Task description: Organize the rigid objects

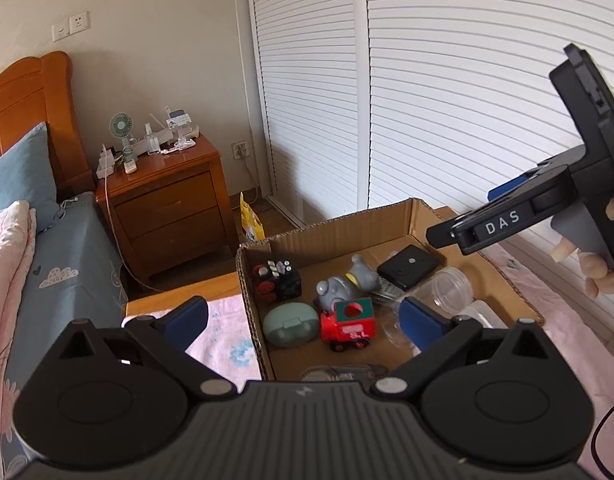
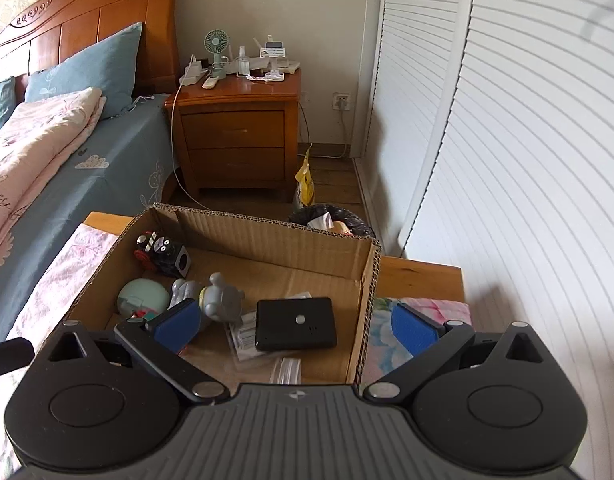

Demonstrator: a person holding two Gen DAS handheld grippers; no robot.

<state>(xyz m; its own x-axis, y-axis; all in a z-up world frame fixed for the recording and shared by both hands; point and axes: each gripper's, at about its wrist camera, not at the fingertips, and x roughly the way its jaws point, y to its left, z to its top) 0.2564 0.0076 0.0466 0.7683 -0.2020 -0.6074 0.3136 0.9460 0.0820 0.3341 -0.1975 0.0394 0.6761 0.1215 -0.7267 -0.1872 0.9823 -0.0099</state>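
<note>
An open cardboard box [image 1: 331, 232] [image 2: 267, 232] holds a black cube toy [image 1: 278, 280] [image 2: 165, 258], a grey elephant figure [image 1: 347, 284] [image 2: 221, 298], a green oval case [image 1: 291, 326] [image 2: 141, 298], a red toy train [image 1: 349, 324], a flat black device [image 1: 409, 266] [image 2: 295, 324] and clear plastic containers [image 1: 451, 288]. My left gripper [image 1: 303, 322] is open and empty above the box's near side. My right gripper [image 2: 295, 326] is open and empty above the box; it also shows in the left wrist view [image 1: 507, 224], held by a hand.
The box sits on a pink cloth [image 1: 223, 340] [image 2: 67, 272] over a wooden table [image 2: 419, 276]. A bed [image 2: 67, 140] lies to the left, a wooden nightstand [image 1: 167, 196] [image 2: 237, 136] behind. A bin [image 2: 333, 220] and white louvred doors [image 2: 507, 140] stand to the right.
</note>
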